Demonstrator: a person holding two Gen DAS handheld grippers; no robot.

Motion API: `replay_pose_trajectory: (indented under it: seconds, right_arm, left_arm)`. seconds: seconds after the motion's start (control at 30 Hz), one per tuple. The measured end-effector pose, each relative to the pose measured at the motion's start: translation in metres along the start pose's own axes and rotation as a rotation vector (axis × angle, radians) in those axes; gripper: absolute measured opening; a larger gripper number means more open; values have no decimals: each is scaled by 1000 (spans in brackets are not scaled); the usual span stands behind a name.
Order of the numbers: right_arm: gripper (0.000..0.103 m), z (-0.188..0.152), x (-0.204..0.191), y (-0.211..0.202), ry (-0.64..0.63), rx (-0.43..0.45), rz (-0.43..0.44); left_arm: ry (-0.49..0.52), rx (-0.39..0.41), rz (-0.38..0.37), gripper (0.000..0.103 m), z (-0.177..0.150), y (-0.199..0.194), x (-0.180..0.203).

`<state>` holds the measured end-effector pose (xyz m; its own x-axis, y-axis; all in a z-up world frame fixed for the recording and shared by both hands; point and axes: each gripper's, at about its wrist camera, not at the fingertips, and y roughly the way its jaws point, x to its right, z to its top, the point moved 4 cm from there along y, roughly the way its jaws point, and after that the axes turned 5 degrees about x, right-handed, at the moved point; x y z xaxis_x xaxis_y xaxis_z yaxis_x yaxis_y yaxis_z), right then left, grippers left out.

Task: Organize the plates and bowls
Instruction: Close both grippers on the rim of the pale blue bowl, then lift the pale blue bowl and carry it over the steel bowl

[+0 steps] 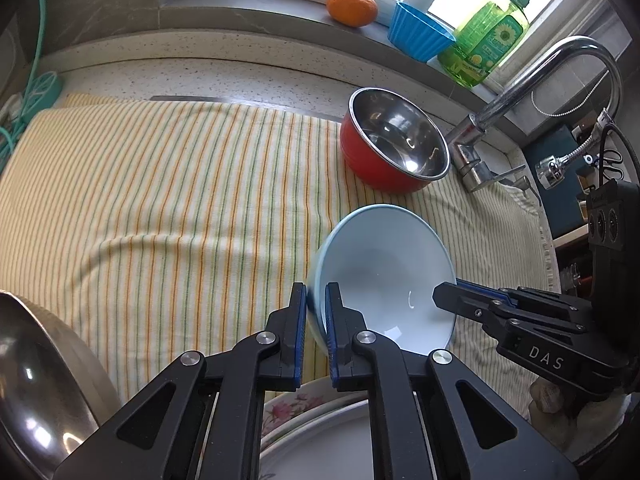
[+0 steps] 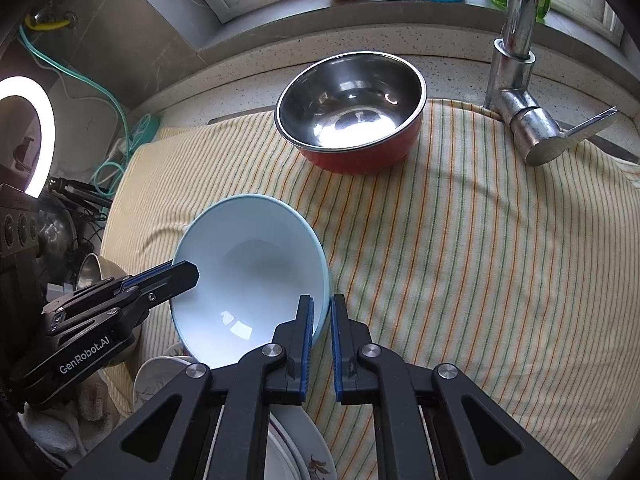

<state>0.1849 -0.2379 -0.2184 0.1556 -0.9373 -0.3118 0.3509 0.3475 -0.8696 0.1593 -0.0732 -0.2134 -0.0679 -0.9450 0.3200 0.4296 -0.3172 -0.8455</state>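
A pale blue bowl (image 1: 384,272) is held in the air above the striped cloth by both grippers. My left gripper (image 1: 316,300) is shut on the bowl's left rim; it shows from the side in the right wrist view (image 2: 192,274). My right gripper (image 2: 322,312) is shut on the bowl's (image 2: 248,272) right rim; it shows in the left wrist view (image 1: 440,292). A red bowl with a steel inside (image 1: 394,140) (image 2: 350,110) stands on the cloth beyond. White flowered plates (image 1: 304,412) (image 2: 160,376) lie below the grippers.
A yellow striped cloth (image 1: 160,200) (image 2: 480,240) covers the counter. A tap (image 1: 520,96) (image 2: 520,80) stands at the right. An orange (image 1: 352,6), a blue cup (image 1: 420,32) and a green soap bottle (image 1: 488,40) sit on the windowsill. A steel bowl (image 1: 36,384) is at the lower left.
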Motion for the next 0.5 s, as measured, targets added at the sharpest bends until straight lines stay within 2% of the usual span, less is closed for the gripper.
replay_pose_trajectory:
  seconds: [0.5]
  right_arm:
    - [7,-1,-5,-21,1,32,-26]
  left_arm:
    - [16,43,-20,8,2,-19,8]
